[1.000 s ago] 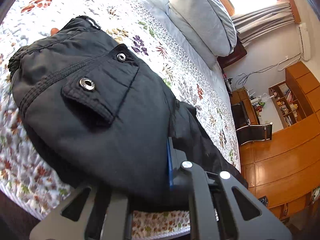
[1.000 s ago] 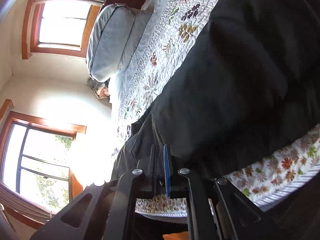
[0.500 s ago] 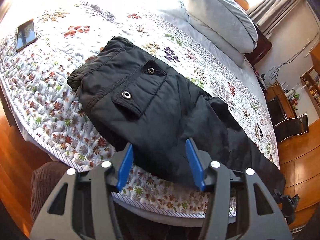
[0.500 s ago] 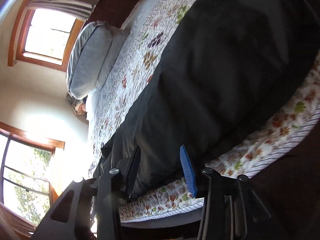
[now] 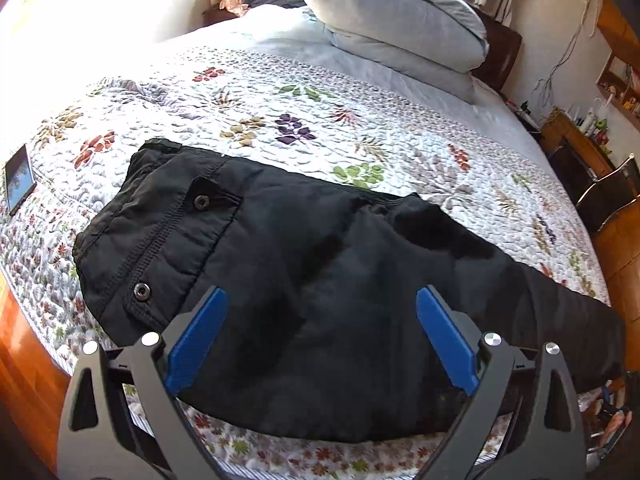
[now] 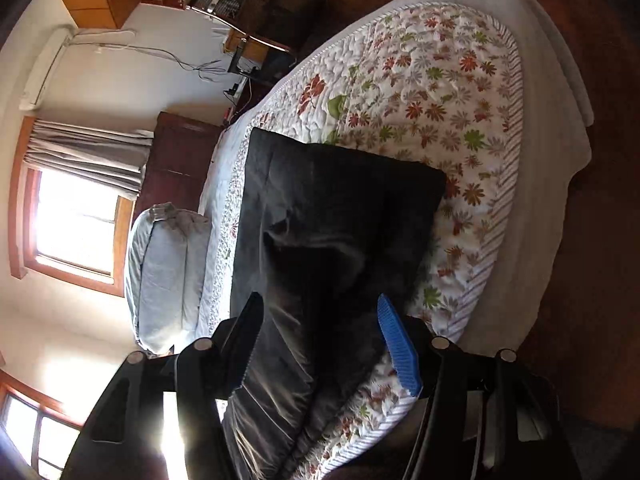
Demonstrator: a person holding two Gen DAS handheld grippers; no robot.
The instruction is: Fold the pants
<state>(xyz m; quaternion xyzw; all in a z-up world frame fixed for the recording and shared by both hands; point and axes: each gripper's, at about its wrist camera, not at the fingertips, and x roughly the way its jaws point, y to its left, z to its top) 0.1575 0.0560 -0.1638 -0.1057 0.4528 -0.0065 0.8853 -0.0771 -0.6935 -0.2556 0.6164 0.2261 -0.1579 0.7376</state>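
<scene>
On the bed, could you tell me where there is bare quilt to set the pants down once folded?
Bare quilt lies between the black pants and the grey pillows, and beyond the leg ends at the quilt's corner. The near edge is taken by the pants; a phone lies beside the waistband.

A bed with a floral quilt (image 5: 360,120) filled the room, grey pillows (image 5: 400,28) stacked against a dark wooden headboard (image 5: 500,52). Sunlight poured through a wood-framed window (image 6: 76,224) with grey curtains (image 6: 88,156). Wooden shelves (image 5: 616,84) lined one wall.
</scene>
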